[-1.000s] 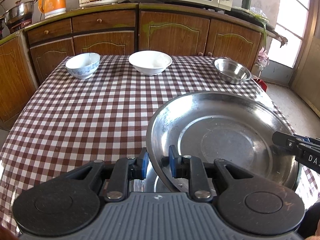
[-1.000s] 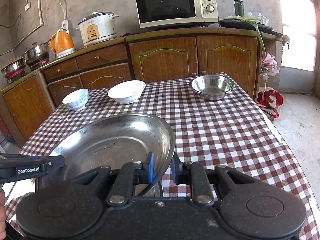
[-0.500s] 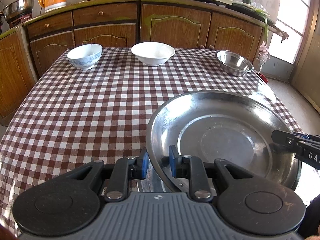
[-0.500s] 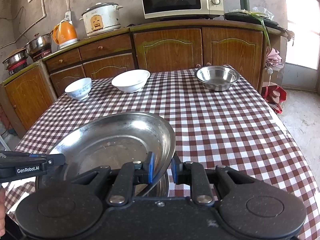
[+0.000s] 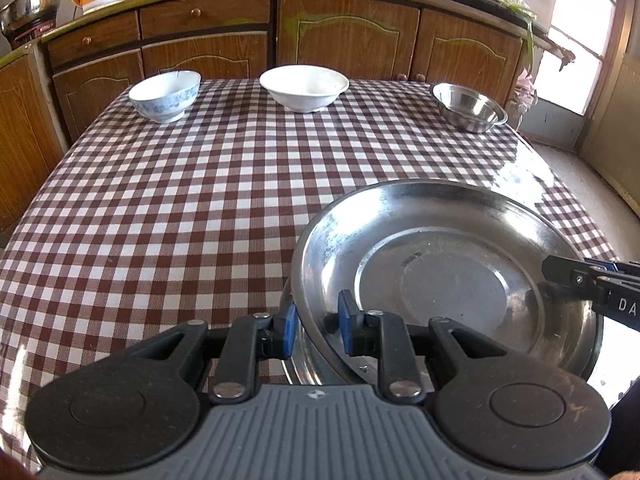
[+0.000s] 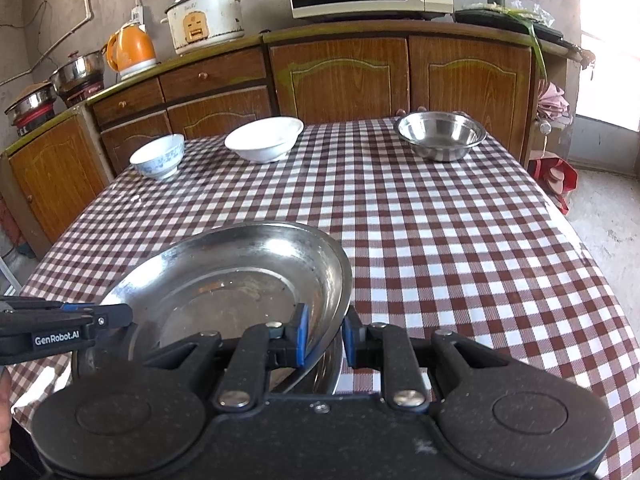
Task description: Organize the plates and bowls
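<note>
**Plate pinched both sides, bowls far edge**

Steel plate (image 5: 448, 276) near edge of table (image 5: 200, 200), tilted. L gripper (image 5: 316, 320) clamps its left rim, R gripper (image 6: 325, 334) its right rim. Bowls sit well apart, straight ahead; steel bowl (image 6: 440, 135) nearer R.

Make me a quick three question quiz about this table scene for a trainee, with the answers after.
1. True or false: both claws grip the same steel plate.
2. How many bowls stand along the table's far edge?
3. Which is nearest the window: A the blue-patterned bowl, B the white bowl, C the steel bowl?

Key: 1 true, the left claw and right claw pinch opposite rims. 2 three. 3 C.
</note>
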Available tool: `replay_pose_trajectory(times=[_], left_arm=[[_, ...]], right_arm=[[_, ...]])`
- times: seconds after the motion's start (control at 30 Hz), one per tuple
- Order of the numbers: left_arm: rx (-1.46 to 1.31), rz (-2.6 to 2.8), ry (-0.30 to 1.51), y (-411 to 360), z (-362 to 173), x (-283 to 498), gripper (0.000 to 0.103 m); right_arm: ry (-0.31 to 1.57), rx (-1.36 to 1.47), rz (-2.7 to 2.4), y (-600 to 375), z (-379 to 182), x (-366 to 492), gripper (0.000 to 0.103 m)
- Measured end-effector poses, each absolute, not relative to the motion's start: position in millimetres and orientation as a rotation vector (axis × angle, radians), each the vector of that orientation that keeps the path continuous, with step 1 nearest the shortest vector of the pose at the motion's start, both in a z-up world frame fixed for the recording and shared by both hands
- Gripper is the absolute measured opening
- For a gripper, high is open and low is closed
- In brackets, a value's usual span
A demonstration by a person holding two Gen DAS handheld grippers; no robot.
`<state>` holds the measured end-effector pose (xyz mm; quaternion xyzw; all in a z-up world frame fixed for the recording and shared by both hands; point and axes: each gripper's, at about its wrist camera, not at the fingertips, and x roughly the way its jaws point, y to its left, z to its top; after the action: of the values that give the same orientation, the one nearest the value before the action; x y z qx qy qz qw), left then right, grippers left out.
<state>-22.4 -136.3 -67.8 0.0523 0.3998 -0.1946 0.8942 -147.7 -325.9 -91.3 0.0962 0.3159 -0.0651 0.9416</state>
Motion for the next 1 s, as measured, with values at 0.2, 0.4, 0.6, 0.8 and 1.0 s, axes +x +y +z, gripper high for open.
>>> replay_pose_trajectory(times=[0.2, 0.4, 0.6, 0.8, 1.0], left_arm=[[0.121, -0.401, 0.847, -133, -76, -18, 0.024], [0.128, -0.39, 0.867, -130, -84, -13, 0.024], [0.138, -0.387, 0.87, -129, -88, -11, 0.024], [0.148, -0.388, 0.863, -129, -90, -12, 0.024], [0.17, -0.389, 0.854, -131, -91, -13, 0.025]], right_arm=[[0.679, 0.194, -0.124, -324, -101, -144, 0.024], [0.71, 0.183, -0.116, -318, -112, -140, 0.025], [0.733, 0.182, -0.11, -316, -118, -136, 0.025], [0.752, 0.182, -0.113, -316, -120, -135, 0.025], [0.758, 0.172, -0.12, -316, -120, -135, 0.027]])
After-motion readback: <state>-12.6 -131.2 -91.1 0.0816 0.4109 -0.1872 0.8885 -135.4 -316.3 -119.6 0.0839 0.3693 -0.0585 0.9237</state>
